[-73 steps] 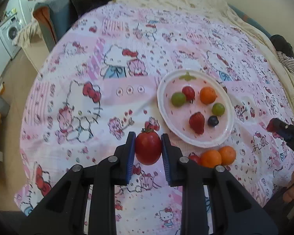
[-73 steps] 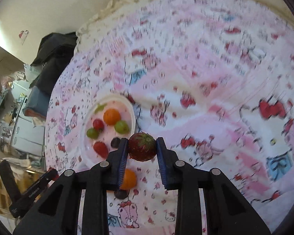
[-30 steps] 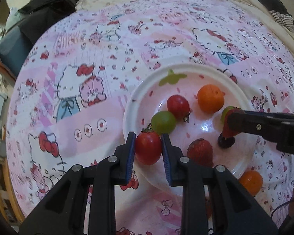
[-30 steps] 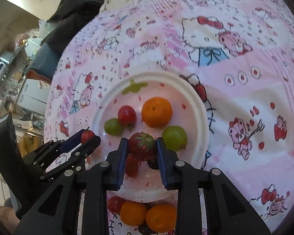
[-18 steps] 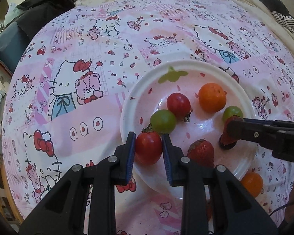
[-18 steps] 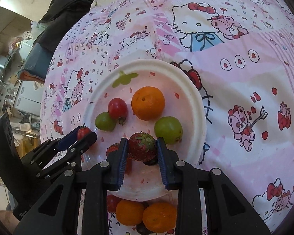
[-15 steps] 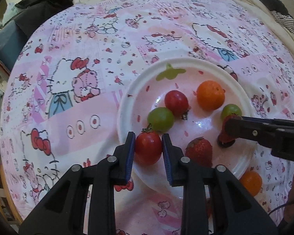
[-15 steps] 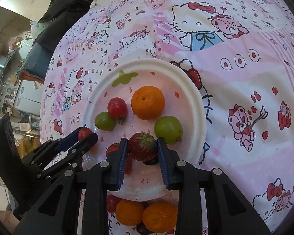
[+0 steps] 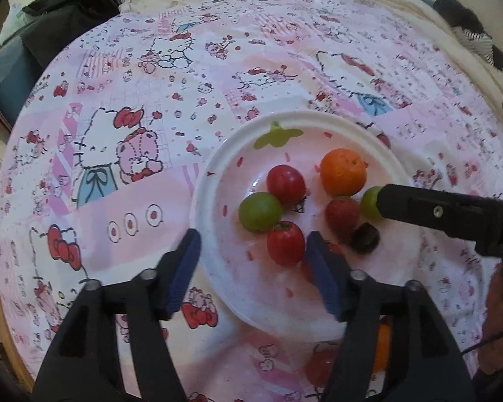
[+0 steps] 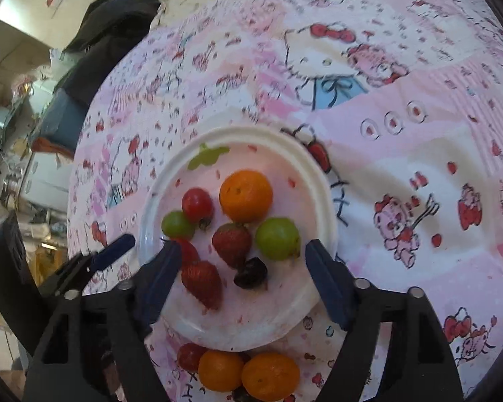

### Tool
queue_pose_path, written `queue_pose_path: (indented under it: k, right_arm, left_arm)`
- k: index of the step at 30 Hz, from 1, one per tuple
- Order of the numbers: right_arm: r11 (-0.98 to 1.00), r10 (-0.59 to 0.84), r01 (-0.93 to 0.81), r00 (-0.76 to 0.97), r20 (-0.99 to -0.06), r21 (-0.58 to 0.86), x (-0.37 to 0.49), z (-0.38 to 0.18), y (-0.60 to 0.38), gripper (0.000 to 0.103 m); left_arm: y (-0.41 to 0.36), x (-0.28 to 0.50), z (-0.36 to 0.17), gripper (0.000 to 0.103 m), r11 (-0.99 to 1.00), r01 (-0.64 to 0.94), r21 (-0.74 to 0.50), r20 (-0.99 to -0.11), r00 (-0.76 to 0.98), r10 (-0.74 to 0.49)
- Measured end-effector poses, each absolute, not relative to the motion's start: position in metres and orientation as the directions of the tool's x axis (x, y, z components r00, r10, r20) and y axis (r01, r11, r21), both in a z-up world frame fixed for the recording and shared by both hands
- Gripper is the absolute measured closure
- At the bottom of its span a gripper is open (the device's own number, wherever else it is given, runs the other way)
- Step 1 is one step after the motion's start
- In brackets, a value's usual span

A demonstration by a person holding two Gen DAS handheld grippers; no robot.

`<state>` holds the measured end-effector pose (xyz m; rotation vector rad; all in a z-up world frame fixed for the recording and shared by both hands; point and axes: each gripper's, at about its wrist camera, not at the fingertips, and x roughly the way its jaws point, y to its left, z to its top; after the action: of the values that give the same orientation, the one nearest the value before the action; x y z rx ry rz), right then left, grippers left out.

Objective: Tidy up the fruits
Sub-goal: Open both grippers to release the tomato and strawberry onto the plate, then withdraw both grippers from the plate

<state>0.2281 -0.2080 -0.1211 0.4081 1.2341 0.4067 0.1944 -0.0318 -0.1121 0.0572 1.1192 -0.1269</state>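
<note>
Both sets of jaws have just been opening, released: left gripper point(image 9: 251, 258) dropped the tomato point(image 9: 285, 243), right gripper point(image 10: 239, 271) the strawberry point(image 10: 232, 244), onto the plate point(image 10: 315, 181). Placing step done; next, fetch the oranges point(image 10: 248, 380) below the plate.

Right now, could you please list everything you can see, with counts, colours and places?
plate: one, white rim, pink inside, on the tablecloth.
tomatoes: two on the plate, red, left half.
grapes: two, green, one at each side of the plate.
orange: one, orange, far part of the plate.
strawberries: two, red, plate centre and near left.
dark berry: one, near-black, beside the centre strawberry.
loose fruit: two oranges plus red and dark pieces, off the plate's near edge.
tablecloth: one, pink cartoon print.
left claw: open, jaws just opened.
right claw: open, jaws just opened.
</note>
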Motion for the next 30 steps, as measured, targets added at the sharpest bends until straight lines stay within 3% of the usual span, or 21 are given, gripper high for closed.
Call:
queue_pose_path:
  k: [3,7,24,30]
  right_arm:
    - [0.840,0.533,-0.066,0.279,-0.798,0.538,0.230,-0.117,-0.212,0.022]
    - [0.834,0.538,-0.059,0.309,-0.784,0.549,0.231,-0.107,-0.218,0.014]
    - [0.852,0.505,-0.075,0.379,-0.775,0.518,0.208,-0.066,-0.244,0.012]
    - [0.840,0.510,-0.049,0.412,-0.755,0.540,0.186,-0.049,-0.265,0.012]
  left_arm:
    - [-0.030,0.194,-0.108,0.024,0.993,0.118,-0.025,-0.894,0.441,-0.074]
    - [-0.024,0.194,-0.102,0.019,0.994,0.100,-0.040,-0.889,0.452,-0.081]
    - [0.002,0.170,-0.051,0.019,0.998,0.052,-0.036,-0.833,0.550,-0.059]
    - [0.017,0.153,-0.027,0.019,0.996,0.013,-0.088,-0.812,0.579,-0.080]
